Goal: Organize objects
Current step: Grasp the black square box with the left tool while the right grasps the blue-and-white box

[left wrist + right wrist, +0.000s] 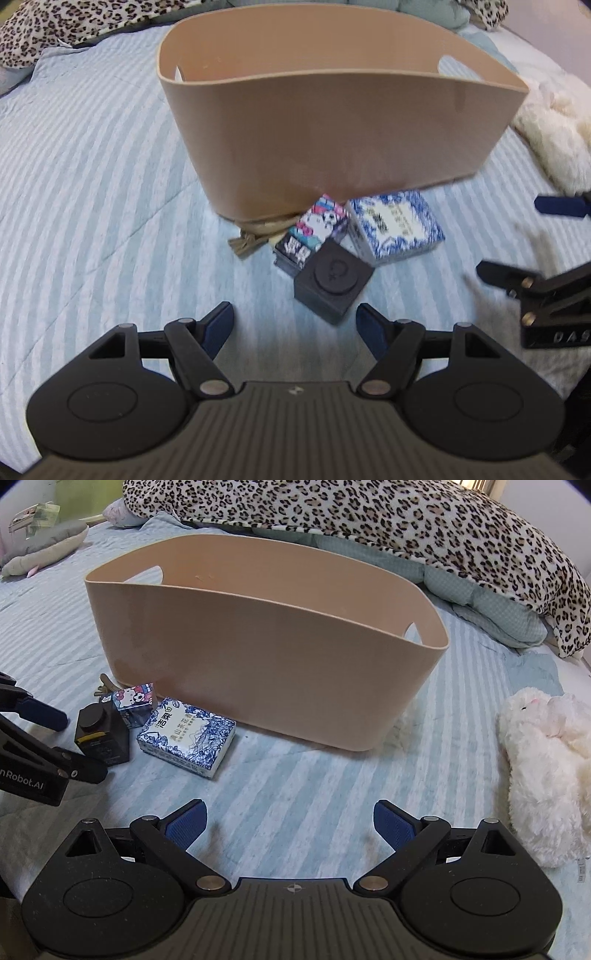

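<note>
A tan plastic bin (332, 136) stands on the striped bed; it also shows in the right wrist view (266, 664). In front of it lie a black box with a round cap (332, 280) (101, 734), a Hello Kitty box (317, 229) (135, 701), a blue-and-white tissue pack (395, 225) (188, 738) and a tan knotted item (255, 236). My left gripper (295, 325) is open and empty, just short of the black box; it also shows in the right wrist view (62, 742). My right gripper (290, 823) is open and empty over bare bedding.
A white plush toy (546, 775) lies right of the bin. A leopard-print blanket (369, 520) and a teal quilt (480, 602) are piled behind it. A grey plush (44, 546) lies at the far left. The right gripper shows at the left wrist view's right edge (517, 240).
</note>
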A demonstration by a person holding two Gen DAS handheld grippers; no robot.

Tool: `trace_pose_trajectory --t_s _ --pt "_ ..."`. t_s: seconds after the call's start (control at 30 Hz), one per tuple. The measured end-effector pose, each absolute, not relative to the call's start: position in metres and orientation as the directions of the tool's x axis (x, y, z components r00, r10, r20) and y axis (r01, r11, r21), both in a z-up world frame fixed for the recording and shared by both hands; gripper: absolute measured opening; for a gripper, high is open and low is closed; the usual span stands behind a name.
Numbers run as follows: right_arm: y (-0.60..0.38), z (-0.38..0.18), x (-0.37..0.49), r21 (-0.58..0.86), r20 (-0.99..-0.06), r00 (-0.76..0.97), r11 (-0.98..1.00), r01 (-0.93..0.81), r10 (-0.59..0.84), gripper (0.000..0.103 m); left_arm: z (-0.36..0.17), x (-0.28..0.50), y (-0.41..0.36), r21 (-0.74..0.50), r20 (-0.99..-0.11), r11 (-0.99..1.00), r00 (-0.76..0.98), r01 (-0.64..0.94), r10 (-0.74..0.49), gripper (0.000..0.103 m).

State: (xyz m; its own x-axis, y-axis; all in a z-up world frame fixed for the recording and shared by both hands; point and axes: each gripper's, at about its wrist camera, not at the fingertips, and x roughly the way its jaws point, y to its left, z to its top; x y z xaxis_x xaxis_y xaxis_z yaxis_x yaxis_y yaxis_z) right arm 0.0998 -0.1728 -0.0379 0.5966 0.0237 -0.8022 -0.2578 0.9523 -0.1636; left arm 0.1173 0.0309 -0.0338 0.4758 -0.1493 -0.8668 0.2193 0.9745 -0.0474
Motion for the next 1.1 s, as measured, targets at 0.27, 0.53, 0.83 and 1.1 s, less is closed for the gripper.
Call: trace_pose_trajectory --t_s 0.27,0.53,0.83,1.1 --pt "-0.158 -0.050 0.107 -0.170 -0.819 0.573 0.943 -0.287 0.027 0.099 -0.033 0.123 0.028 -0.098 -0.837 0.979 0.517 0.181 -0.180 0.074" --pt "-0.151 -0.056 0.112 -0.172 -0.822 0.569 0.940 -0.294 0.027 0.099 -0.034 0.130 0.026 -0.070 -0.843 0.991 0.523 0.117 -0.121 0.074" --pt "-0.133 -0.058 0.121 -0.096 -0.813 0.571 0.943 -0.319 0.110 0.099 -0.032 0.127 0.067 -0.069 -0.880 0.998 0.471 0.016 -0.068 0.074" --pt "-0.104 -0.070 0.134 -0.093 -0.800 0.590 0.948 -0.305 0.111 0.103 -0.032 0.125 0.082 -0.084 -0.897 0.996 0.436 0.001 -0.076 0.074"
